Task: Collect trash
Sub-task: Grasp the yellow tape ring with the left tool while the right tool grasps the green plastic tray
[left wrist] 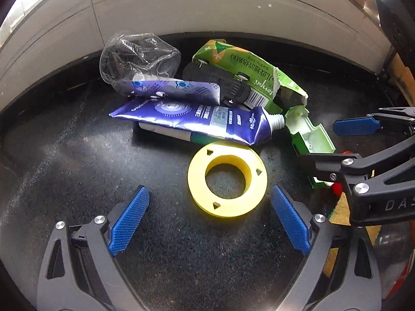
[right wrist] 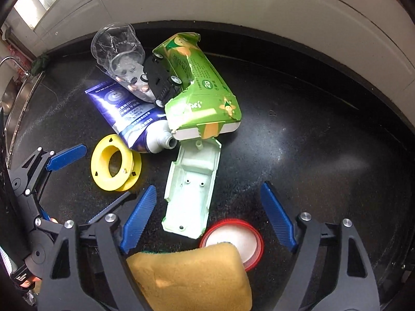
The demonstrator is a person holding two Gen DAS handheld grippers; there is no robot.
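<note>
One yellow spool, two purple tubes, one green carton; one sponge

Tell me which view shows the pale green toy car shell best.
The right wrist view: the toy car shell lies whole, hollow side up, between the open fingers. The left wrist view shows only its upper part at the right; the right gripper covers the rest.
</note>
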